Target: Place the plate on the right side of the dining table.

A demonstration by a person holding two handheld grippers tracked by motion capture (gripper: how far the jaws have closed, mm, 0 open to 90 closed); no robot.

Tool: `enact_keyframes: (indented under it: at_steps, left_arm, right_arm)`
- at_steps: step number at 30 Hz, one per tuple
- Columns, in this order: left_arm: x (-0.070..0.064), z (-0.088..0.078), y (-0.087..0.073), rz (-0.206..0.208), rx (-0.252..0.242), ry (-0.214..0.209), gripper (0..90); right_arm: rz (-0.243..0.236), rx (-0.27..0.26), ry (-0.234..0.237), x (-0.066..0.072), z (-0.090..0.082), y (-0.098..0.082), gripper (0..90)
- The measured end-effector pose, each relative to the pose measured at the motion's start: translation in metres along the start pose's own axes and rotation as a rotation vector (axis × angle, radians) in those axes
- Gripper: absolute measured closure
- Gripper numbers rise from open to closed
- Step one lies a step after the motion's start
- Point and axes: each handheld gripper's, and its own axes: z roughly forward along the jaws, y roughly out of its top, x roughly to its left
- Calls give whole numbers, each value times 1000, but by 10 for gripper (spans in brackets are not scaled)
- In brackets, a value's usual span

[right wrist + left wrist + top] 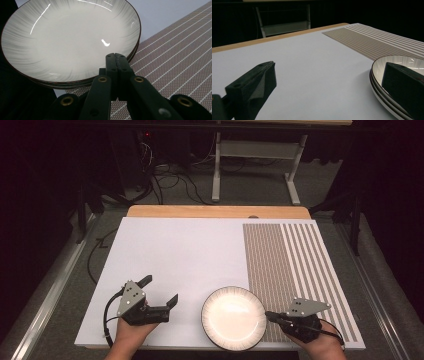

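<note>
I see the stacked plates [233,317] at the near edge of the white board [175,250], just left of the striped mat [295,265], my right gripper [269,314] clamped fully together on nothing at their right rim, my left gripper [159,291] wide open and empty just left of them.

High view looks down; gripper views (low, close) share the plates [233,317].
</note>
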Motion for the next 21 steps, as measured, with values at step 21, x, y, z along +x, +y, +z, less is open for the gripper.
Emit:
enact_keyframes:
  at_steps: [21]
  left_arm:
    - [-1,0,1,-14,-2,-21,1]
  right_arm:
    - [-36,26,26,13,14,9,900]
